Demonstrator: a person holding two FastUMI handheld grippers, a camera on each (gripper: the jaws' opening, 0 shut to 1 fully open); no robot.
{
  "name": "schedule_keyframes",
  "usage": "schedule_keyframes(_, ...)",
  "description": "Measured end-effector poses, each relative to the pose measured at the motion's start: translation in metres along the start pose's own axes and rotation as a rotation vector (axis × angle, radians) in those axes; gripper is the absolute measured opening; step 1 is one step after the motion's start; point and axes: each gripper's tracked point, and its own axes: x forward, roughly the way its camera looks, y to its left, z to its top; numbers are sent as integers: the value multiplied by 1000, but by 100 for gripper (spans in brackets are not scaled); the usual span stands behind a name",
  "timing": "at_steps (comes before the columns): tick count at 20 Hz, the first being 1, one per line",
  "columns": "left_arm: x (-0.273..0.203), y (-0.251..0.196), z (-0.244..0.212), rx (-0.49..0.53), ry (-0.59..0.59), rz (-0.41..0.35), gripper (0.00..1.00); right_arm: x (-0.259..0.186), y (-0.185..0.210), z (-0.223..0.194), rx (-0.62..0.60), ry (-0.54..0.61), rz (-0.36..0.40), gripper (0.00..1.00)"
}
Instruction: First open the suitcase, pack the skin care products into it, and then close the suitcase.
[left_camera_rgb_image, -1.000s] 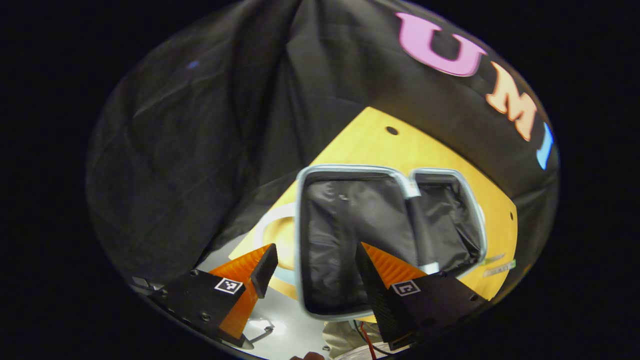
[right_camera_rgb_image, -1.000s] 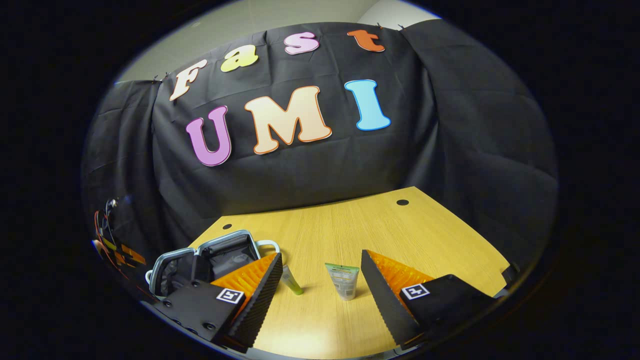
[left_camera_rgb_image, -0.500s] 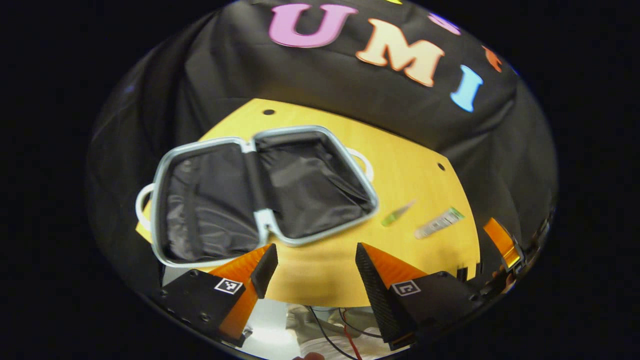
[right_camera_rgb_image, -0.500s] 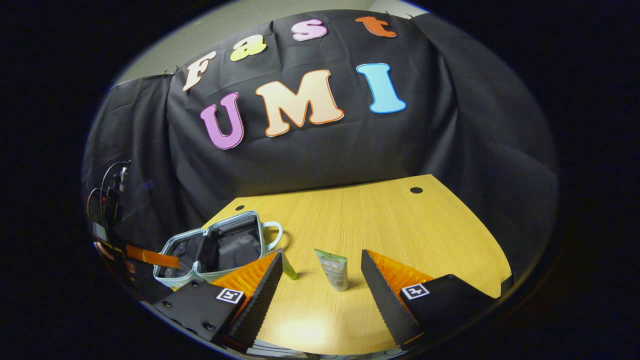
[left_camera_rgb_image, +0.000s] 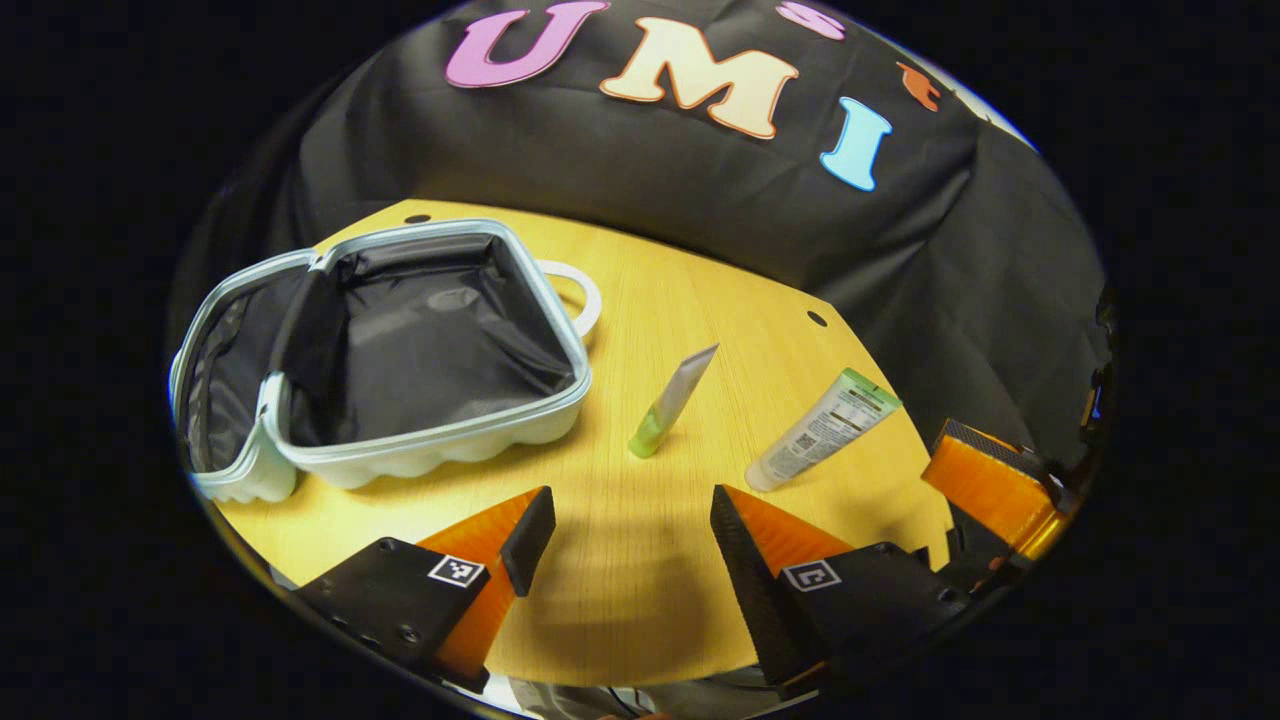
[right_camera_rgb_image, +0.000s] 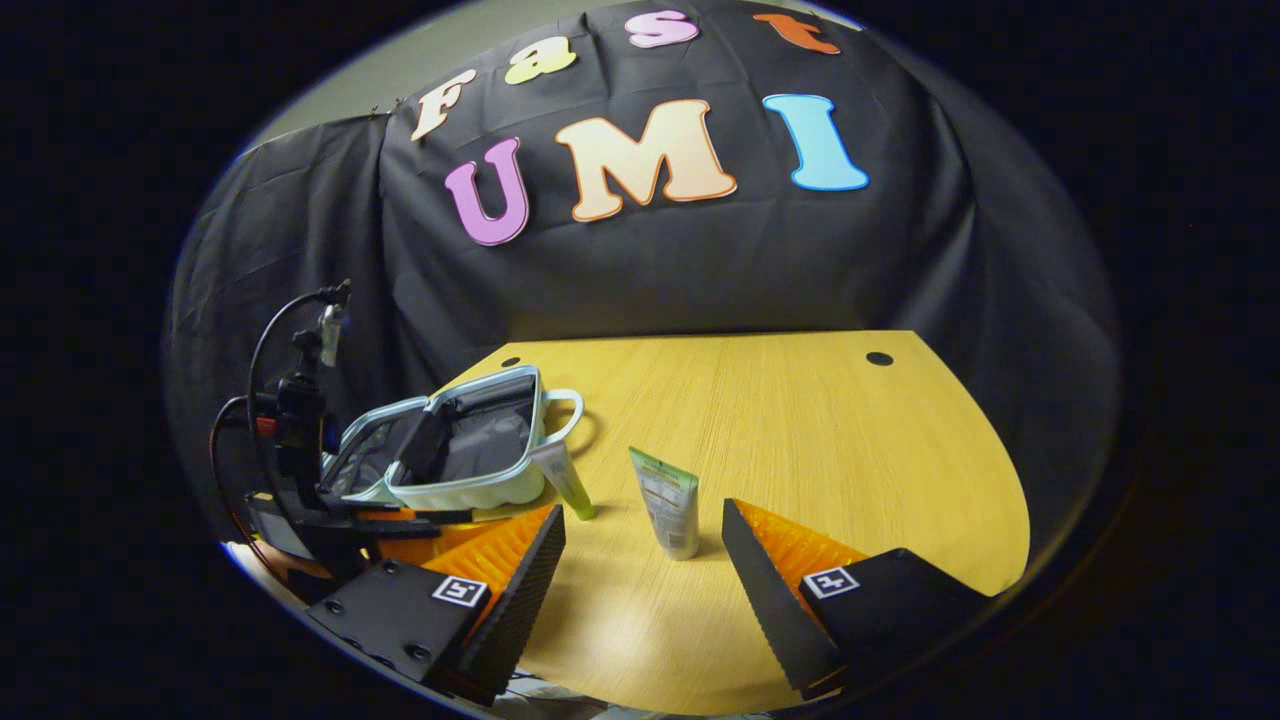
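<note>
On the wooden table (left_camera_rgb_image: 640, 600) the suitcase (left_camera_rgb_image: 400, 340) lies open. Ahead of the left gripper (left_camera_rgb_image: 630, 520), jaws apart and empty, lie a slim tube (left_camera_rgb_image: 672, 400) and a wider tube (left_camera_rgb_image: 822, 430). The right gripper (right_camera_rgb_image: 643, 545), also open and empty, has the wider tube just beyond its tips.

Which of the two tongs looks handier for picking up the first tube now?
Probably the right tongs: they are open, and the white tube lies just ahead between them. The left tongs, also open, sit farther from the slim green-capped tube. The suitcase already lies open.
</note>
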Motion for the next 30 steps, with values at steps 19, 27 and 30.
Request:
schedule_keyframes(19, 103, -26, 34, 151, -166, -1, 74, 102, -21, -46, -35, 34, 80, 98)
schedule_keyframes(27, 113, -14, 37, 112, -193, 37, 19, 127, -23, -52, -68, 21, 98, 98)
schedule_keyframes(30, 111, -13, 35, 109, -186, 48, 16, 134, -22, -52, -82, 7, 106, 98)
